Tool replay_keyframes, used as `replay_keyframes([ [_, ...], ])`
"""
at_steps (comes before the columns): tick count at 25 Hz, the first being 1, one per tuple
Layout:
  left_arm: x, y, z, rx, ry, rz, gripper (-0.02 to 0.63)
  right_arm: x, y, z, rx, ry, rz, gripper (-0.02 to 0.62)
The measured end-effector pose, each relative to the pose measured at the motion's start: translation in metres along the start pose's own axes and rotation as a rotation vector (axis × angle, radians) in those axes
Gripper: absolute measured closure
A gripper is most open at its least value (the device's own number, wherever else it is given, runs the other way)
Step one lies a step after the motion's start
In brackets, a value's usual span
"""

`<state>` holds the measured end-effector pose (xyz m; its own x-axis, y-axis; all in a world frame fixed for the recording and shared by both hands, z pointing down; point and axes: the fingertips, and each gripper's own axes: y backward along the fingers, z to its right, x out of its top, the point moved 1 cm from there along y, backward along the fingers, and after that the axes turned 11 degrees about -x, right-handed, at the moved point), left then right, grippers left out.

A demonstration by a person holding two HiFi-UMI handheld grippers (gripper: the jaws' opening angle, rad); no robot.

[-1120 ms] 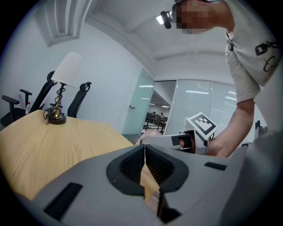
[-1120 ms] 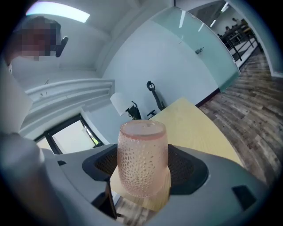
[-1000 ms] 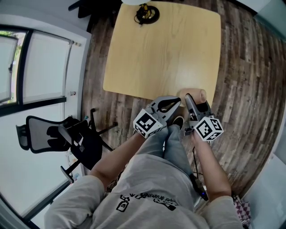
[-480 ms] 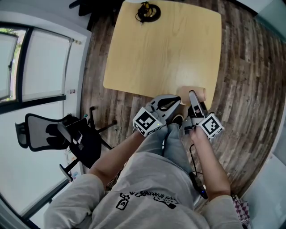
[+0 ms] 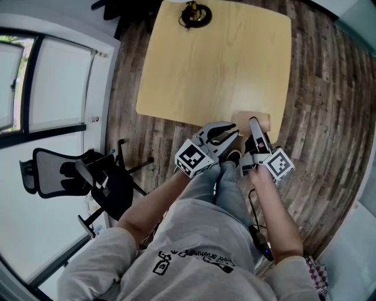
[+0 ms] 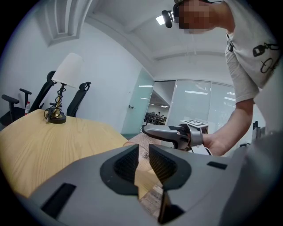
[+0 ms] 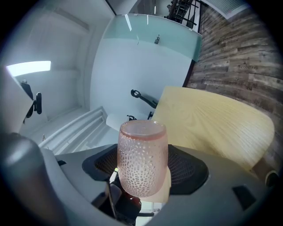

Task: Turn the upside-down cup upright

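Observation:
A pink dimpled glass cup sits between the pads of my right gripper, which is shut on its sides. In the head view the cup hangs at the near right corner of the wooden table, with the right gripper rolled over on its side. My left gripper is just left of the cup. Its jaws are opening, with a narrow gap and nothing between the pads. In the left gripper view the cup shows beyond the left gripper.
A small table lamp stands at the table's far edge, also seen as the lamp in the left gripper view. A black office chair stands on the wood floor to the left. My legs are under the grippers.
The right gripper has rolled about its own line with the cup in it. The left gripper has stayed in place, and its jaws have parted a little.

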<state>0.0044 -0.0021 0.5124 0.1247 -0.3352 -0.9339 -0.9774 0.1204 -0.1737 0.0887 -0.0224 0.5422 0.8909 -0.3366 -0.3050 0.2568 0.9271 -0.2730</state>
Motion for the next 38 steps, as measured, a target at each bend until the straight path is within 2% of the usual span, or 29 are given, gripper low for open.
replay_keyframes([
  [2, -0.001, 0.001, -0.002, -0.001, 0.011, 0.002, 0.519, 0.000, 0.000, 0.000, 0.000, -0.009, 0.002, 0.259],
  [8, 0.000, 0.004, -0.006, -0.013, 0.016, -0.001, 0.476, 0.000, 0.000, -0.005, 0.011, -0.040, 0.007, 0.259],
  [12, 0.005, 0.005, -0.002, -0.070, 0.054, 0.043, 0.435, 0.001, 0.000, -0.012, 0.031, -0.050, 0.010, 0.259],
  [16, 0.006, 0.003, 0.004, -0.119, 0.052, 0.049, 0.430, -0.003, -0.001, -0.021, 0.056, -0.084, 0.008, 0.259],
  [27, 0.009, -0.006, 0.006, -0.159, 0.054, 0.025, 0.430, -0.015, -0.001, -0.027, 0.085, -0.156, -0.008, 0.259],
  [31, 0.008, -0.007, 0.008, -0.172, 0.055, 0.019, 0.453, -0.015, 0.000, -0.024, 0.101, -0.184, -0.002, 0.259],
  [34, 0.009, -0.009, 0.016, -0.211, 0.056, 0.025, 0.537, -0.015, 0.001, -0.018, 0.115, -0.240, 0.009, 0.259],
  [38, 0.011, -0.012, 0.021, -0.247, 0.077, 0.038, 0.568, -0.014, 0.001, -0.019, 0.146, -0.260, 0.007, 0.259],
])
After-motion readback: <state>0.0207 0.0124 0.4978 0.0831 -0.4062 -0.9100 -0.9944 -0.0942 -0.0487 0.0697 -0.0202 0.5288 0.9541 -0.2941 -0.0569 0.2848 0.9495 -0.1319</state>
